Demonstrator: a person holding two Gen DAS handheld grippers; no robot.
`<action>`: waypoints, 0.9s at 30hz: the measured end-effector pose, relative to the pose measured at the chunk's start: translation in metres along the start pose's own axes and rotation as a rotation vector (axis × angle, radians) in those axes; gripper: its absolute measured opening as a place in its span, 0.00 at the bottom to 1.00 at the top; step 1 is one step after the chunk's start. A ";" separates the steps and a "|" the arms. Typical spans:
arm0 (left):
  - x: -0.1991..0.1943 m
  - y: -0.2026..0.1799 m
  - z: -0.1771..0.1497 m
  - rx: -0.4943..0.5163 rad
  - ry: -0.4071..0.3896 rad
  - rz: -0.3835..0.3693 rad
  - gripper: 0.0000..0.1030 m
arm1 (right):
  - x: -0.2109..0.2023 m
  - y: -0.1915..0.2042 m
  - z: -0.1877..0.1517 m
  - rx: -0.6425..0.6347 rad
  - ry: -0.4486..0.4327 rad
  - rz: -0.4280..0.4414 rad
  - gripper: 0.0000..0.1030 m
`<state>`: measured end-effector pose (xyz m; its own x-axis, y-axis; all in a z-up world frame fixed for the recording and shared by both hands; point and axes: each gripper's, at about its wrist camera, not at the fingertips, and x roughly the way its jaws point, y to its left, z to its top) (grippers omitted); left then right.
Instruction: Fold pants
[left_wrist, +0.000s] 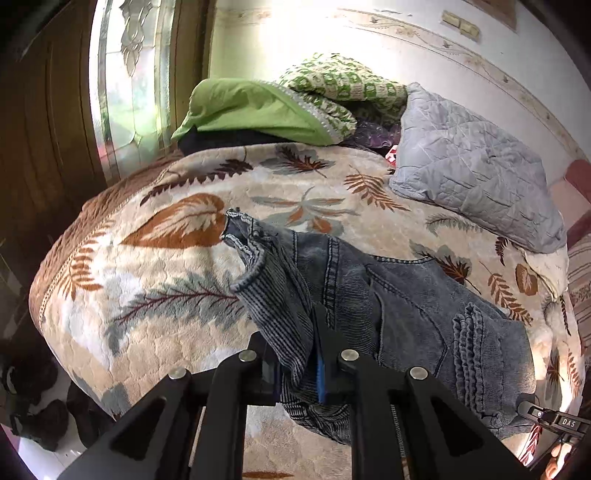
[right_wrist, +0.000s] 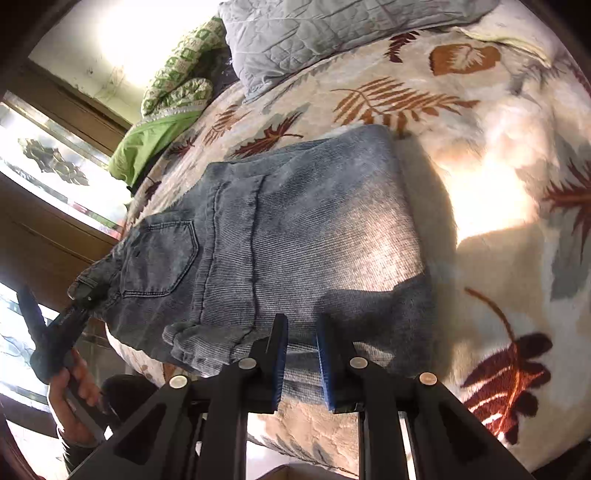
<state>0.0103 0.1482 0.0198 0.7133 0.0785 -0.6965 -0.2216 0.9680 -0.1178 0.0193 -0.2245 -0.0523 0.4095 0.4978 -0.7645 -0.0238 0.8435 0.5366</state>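
Folded grey-blue pants (right_wrist: 295, 236) lie centre frame on leaf-print blanket (right_wrist: 498, 184). Left gripper (left_wrist: 297, 363) clamps bunched waistband fabric, cloth filling gap between blue pads. Right gripper (right_wrist: 301, 365), lower centre, stands slightly parted over pants' near edge; grip on fabric cannot be told.

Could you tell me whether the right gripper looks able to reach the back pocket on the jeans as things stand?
Probably yes: the right gripper stands open at the jeans' near edge, and the back pocket lies uncovered to its left with nothing between them.
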 end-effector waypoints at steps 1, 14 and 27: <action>-0.008 -0.015 0.004 0.043 -0.026 0.007 0.13 | -0.005 -0.005 -0.004 0.019 -0.022 0.027 0.18; -0.044 -0.267 -0.074 0.615 -0.096 -0.165 0.12 | -0.088 -0.072 -0.017 0.212 -0.307 0.164 0.19; -0.057 -0.249 -0.082 0.557 0.004 -0.312 0.55 | -0.110 -0.119 -0.031 0.341 -0.362 0.172 0.27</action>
<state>-0.0294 -0.1170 0.0309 0.6857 -0.2270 -0.6916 0.3756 0.9242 0.0690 -0.0514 -0.3739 -0.0428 0.7164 0.4710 -0.5146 0.1547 0.6120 0.7756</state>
